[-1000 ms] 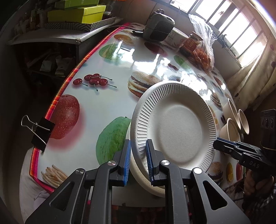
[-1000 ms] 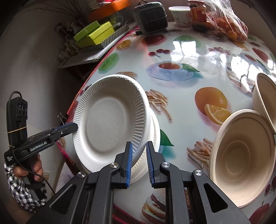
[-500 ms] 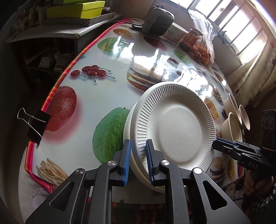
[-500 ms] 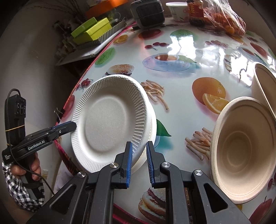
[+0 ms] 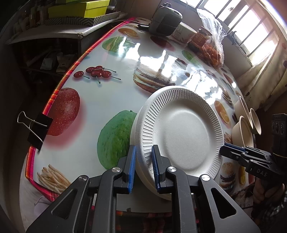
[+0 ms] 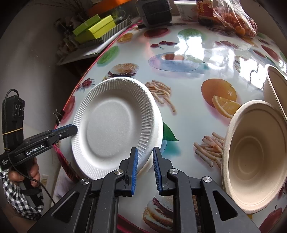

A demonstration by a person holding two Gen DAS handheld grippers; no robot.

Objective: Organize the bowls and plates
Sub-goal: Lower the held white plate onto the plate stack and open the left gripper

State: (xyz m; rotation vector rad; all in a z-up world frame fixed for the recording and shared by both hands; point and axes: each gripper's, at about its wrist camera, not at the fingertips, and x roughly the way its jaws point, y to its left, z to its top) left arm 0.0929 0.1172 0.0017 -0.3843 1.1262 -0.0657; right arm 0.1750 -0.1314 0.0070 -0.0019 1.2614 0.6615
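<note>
A white ribbed foam plate (image 5: 183,130) lies slightly tilted on another white plate (image 5: 136,123) near the table's front edge. My left gripper (image 5: 143,161) is shut on the plates' near rim; in the right wrist view its tip (image 6: 73,129) pinches the left rim of the plate (image 6: 111,121). My right gripper (image 6: 145,161) is shut with nothing between its pads, hovering over the plates' right edge. In the left wrist view its tip (image 5: 224,146) sits just beside that rim. Two tan paper bowls (image 6: 251,161) stand on the table to the right.
The fruit-print tablecloth (image 5: 107,100) is fixed by a black binder clip (image 5: 35,130) at the left edge. At the far end are a dark appliance (image 5: 165,21), a jar and a bag of oranges (image 5: 213,50). Green boxes (image 5: 80,9) lie on a side shelf.
The top plate has sunk from a raised tilt closer onto the plate beneath it. Both grippers have stayed where they were, jaws unchanged.
</note>
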